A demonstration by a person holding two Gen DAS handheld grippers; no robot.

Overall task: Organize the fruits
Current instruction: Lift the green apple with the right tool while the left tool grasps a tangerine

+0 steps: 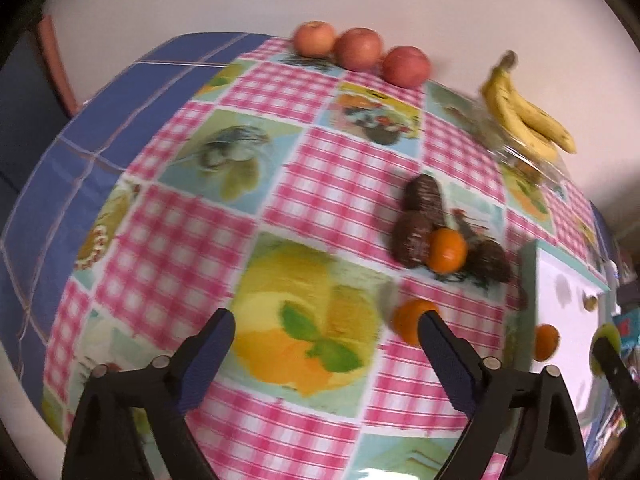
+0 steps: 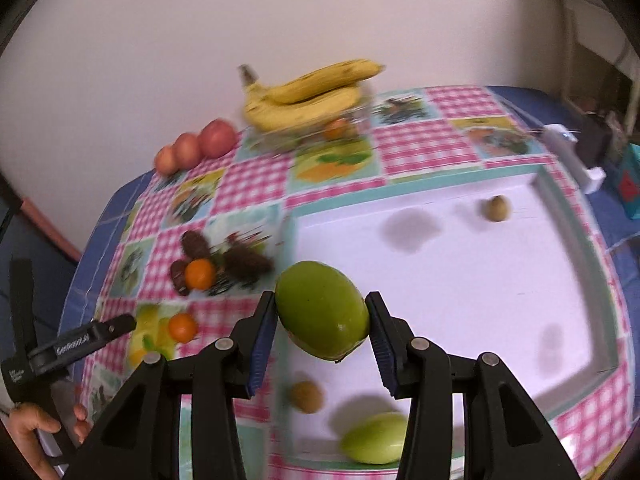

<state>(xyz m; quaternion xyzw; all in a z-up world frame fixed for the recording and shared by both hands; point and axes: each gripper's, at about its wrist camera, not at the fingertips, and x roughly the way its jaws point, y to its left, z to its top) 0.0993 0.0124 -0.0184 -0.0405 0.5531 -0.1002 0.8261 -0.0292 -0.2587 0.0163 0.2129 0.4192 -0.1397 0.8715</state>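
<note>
Holding a green mango (image 2: 322, 311) between both pads, the right gripper (image 2: 323, 332) hangs at centre frame of the right view, over the near-left corner of the white tray (image 2: 460, 280). The mango's long axis runs from upper left to lower right, tilted across the jaws, with what looks like the stem end pointing to lower right. Contact is on the curved flanks only, so in my judgement the smooth skin could roll or slip out if the grip slackens or the tool swings; blur suggests motion. A drop from here could strike the second mango (image 2: 376, 438) or the small brown fruit (image 2: 306, 397) lying in the tray below, or land on the tray's rim and roll onto the cloth (image 2: 256, 184). The left gripper (image 1: 326, 332) stands with jaws wide apart and nothing between them, low in the left view, over the cloth; an orange (image 1: 410, 318) lies just behind its right finger, and a careless sweep could knock it away. Another orange (image 1: 447, 250) sits among dark brown fruits (image 1: 420, 220) at centre right. Apples (image 1: 360, 50) line the far edge at upper centre, and bananas (image 1: 524, 114) rest on a clear bowl at upper right.
</note>
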